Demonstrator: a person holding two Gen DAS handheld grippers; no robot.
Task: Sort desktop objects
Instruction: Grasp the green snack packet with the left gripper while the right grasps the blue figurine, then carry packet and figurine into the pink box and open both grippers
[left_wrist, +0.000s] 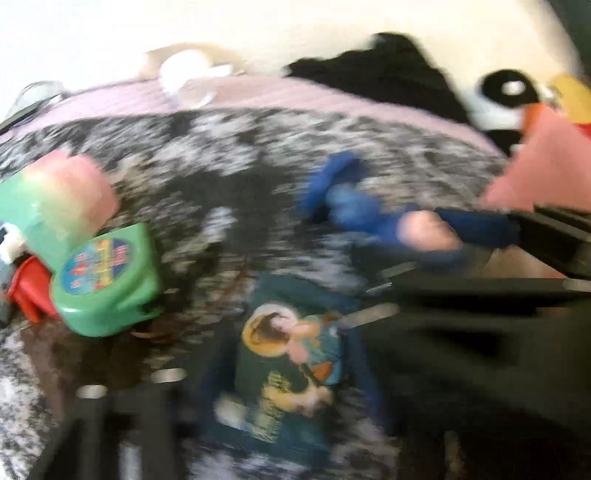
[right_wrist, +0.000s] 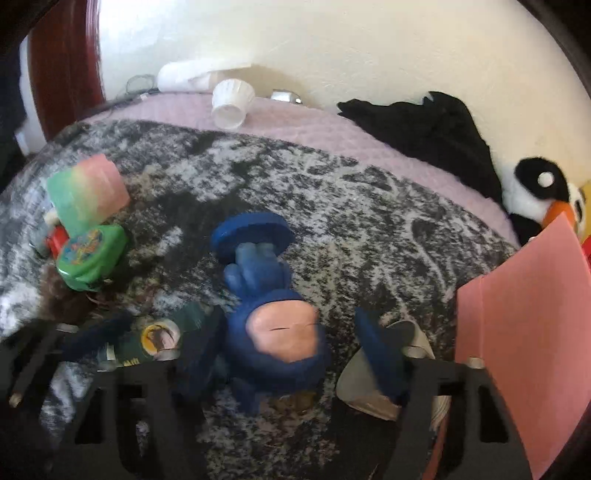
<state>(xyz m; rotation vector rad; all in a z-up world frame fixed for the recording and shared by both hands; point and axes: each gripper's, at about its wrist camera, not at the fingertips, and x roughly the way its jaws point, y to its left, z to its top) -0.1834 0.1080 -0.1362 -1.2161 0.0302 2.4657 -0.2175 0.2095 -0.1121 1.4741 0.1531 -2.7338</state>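
Observation:
A blue toy figure with a pale face (right_wrist: 280, 332) lies on the mottled grey cloth, between the fingers of my right gripper (right_wrist: 291, 373), whose jaws stand wide around it without clearly touching. It also shows in the blurred left wrist view (left_wrist: 373, 218). A dark green card with a cartoon figure (left_wrist: 291, 373) lies between the fingers of my left gripper (left_wrist: 258, 373); the blur hides whether they press it. The card also shows in the right wrist view (right_wrist: 159, 343). A green tape measure (right_wrist: 92, 254) and a pink-green block (right_wrist: 88, 192) lie to the left.
A pink folder (right_wrist: 524, 332) stands at the right. A panda plush (right_wrist: 539, 188) and black cloth (right_wrist: 424, 125) lie at the back right. A white cup (right_wrist: 232, 103) lies on the pink mat (right_wrist: 332, 129) by the wall. A small red object (right_wrist: 57, 236) sits beside the tape measure.

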